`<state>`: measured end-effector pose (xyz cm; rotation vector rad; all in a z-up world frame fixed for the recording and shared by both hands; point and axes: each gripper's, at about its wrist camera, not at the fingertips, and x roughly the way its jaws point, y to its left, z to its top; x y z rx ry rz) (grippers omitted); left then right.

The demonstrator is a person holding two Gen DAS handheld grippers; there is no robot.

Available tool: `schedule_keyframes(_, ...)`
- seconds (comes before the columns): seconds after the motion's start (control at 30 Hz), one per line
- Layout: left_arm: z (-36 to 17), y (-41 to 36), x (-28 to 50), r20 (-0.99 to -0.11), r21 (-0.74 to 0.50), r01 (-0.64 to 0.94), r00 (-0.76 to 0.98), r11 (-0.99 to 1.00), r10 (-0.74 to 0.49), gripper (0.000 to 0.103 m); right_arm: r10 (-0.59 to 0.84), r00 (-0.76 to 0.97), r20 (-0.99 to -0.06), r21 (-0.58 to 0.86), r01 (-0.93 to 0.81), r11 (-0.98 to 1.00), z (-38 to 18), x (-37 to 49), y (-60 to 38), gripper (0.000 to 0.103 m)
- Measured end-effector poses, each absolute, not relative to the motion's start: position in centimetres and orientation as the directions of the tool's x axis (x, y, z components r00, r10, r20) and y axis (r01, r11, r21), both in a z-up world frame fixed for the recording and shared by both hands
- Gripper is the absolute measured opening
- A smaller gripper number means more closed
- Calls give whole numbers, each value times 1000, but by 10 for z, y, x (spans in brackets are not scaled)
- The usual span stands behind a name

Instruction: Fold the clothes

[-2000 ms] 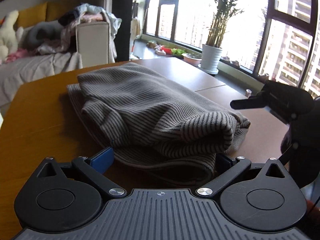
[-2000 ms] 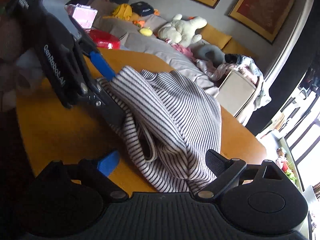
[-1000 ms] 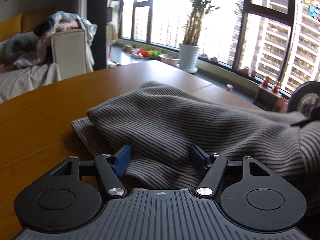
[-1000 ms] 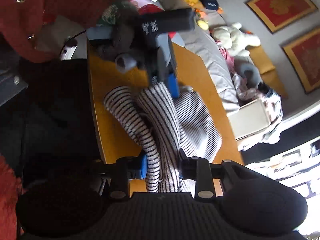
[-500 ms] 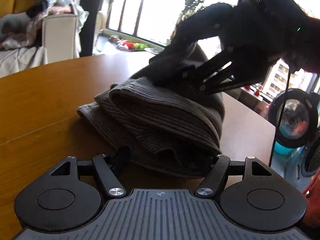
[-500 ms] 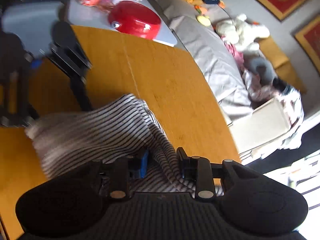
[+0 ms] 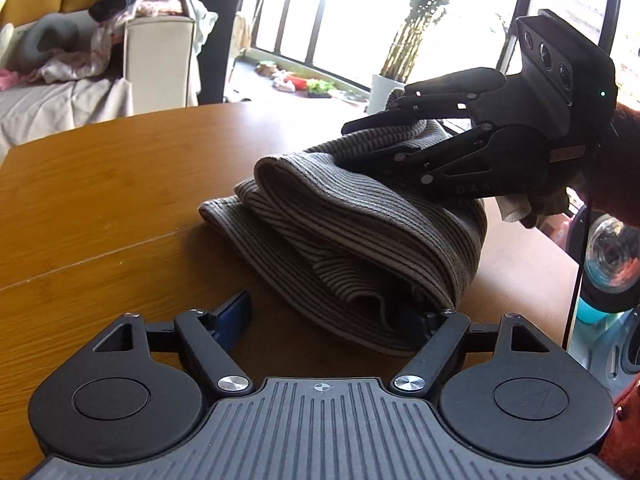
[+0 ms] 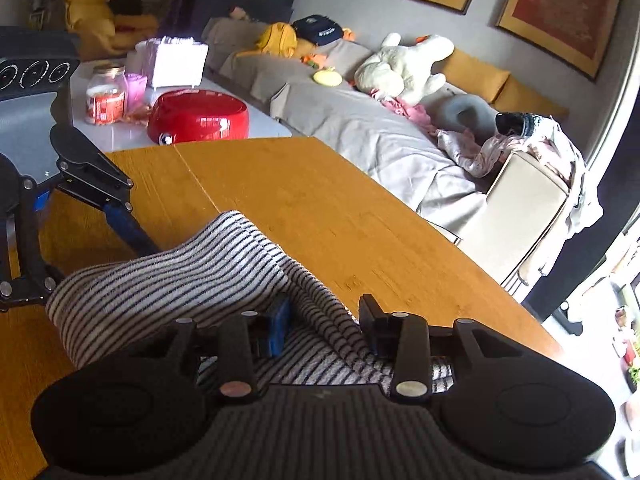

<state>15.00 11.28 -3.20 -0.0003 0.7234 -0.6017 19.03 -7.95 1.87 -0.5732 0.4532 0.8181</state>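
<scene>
A grey-and-white striped garment (image 7: 360, 232) lies folded in a thick bundle on the wooden table (image 7: 120, 184). My left gripper (image 7: 332, 316) is open at the bundle's near edge, its right finger under the cloth, holding nothing. My right gripper (image 8: 324, 320) rests on top of the garment (image 8: 168, 284) with its jaws apart and a ridge of cloth lying between them. From the left wrist view the right gripper (image 7: 360, 144) lies over the bundle's far side. The left gripper (image 8: 132, 232) shows at the left in the right wrist view.
A sofa (image 8: 360, 128) with a plush toy (image 8: 404, 68) and clothes stands beyond the table. A low white table holds a red bowl (image 8: 196, 116) and a jar (image 8: 105, 94). A potted plant (image 7: 396, 60) stands by the windows. The table edge is at right (image 7: 532, 264).
My right gripper carried part of the garment over onto the bundle, set it down and opened. My left gripper let go and stands open at the near edge.
</scene>
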Motion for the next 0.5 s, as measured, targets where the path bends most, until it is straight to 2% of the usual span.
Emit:
schedule_keyframes(0.1,-16,115,146,-593,-153,487,651,860,-474,83,573,606,-552,-251,-776,579,14,193,-88,38)
schedule_keyframes(0.2,12,121,139,-509,-155,443,730,883,-456,83,598,607,-523,-196,-768,609,10,196,-96,39)
schedule_keyframes(0.27,28,117,138,-453,-176,480,736,859,-504,88,609,615,-500,-170,-760,628,13,194,-103,41)
schedule_keyframes(0.37,35,88,146,-453,-167,585,669,794,-589,89,618,637,-460,-148,-742,654,27,188,-114,43)
schedule_keyframes(0.47,19,59,159,-519,-151,624,610,766,-599,88,624,659,-420,-125,-723,679,41,182,-125,57)
schedule_keyframes(0.5,13,52,164,-541,-147,625,598,766,-592,86,626,666,-407,-117,-717,687,45,180,-129,72)
